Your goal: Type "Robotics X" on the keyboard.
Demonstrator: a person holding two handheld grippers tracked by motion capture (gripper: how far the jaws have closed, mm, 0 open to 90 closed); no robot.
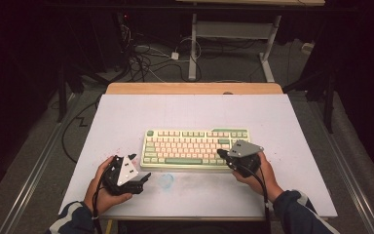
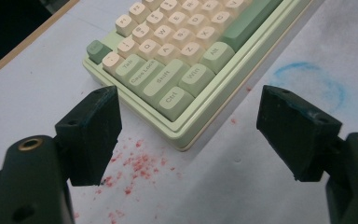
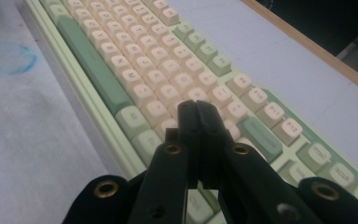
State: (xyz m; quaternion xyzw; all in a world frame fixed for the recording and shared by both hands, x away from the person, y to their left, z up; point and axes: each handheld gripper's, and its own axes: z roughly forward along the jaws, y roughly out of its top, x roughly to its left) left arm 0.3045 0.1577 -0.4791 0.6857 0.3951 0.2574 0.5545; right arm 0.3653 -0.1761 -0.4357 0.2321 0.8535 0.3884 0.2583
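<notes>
The right gripper [image 3: 197, 108] has its 2 black jaws pressed tight together, with nothing between them. It hangs over the right end of the keyboard [image 1: 196, 148], and its closed tip points down at the cream letter keys [image 3: 168, 74]. I cannot tell if the tip is touching a key or just above one. It looks set to push a key.

The left gripper [image 2: 189, 135] is wide open and holds nothing. It sits on the white table [image 1: 302, 122] just beside the near left corner of the keyboard, close to the Ctrl key [image 2: 175, 100].

The keyboard lies flat in the middle of the table, with its long green space bar [image 3: 91, 60] facing the person.

What could go wrong? The closed tip is about as wide as 1 key, and the keys sit very close together. If it comes down a bit off, it may push 2 keys at once, or the wrong one. If it pushes at a slant, the keyboard may slide, as nothing holds it.
</notes>
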